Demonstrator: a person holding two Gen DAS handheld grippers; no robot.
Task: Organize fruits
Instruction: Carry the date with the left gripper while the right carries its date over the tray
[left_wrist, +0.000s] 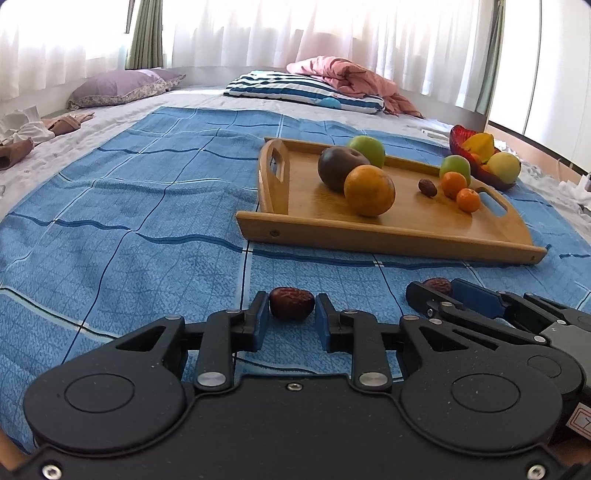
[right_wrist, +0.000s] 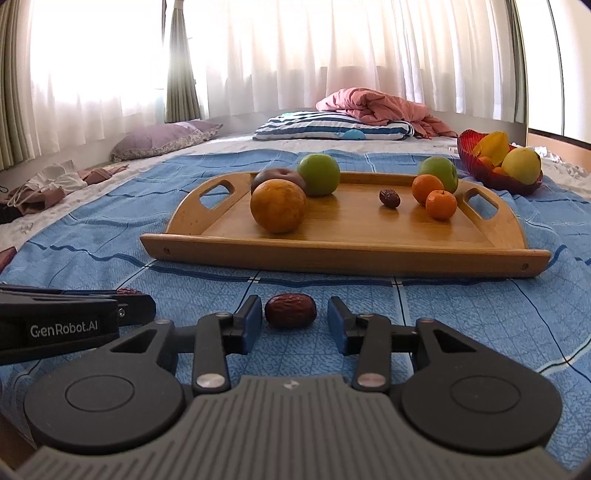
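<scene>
I have each gripper straddling its own date on the bed: the left date (left_wrist: 291, 303) lies crosswise between my left gripper (left_wrist: 291, 314)'s nearly-touching fingers, the right date (right_wrist: 290, 310) inside my right gripper (right_wrist: 295, 314)'s wider gap, closer to its left finger.

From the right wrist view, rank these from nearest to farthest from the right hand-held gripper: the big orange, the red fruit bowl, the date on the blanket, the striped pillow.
1. Date on the blanket, between the right hand-held gripper fingers.
2. Big orange, left part of the wooden tray.
3. Red fruit bowl, beyond the tray's right end.
4. Striped pillow, far back at the curtains.
</scene>
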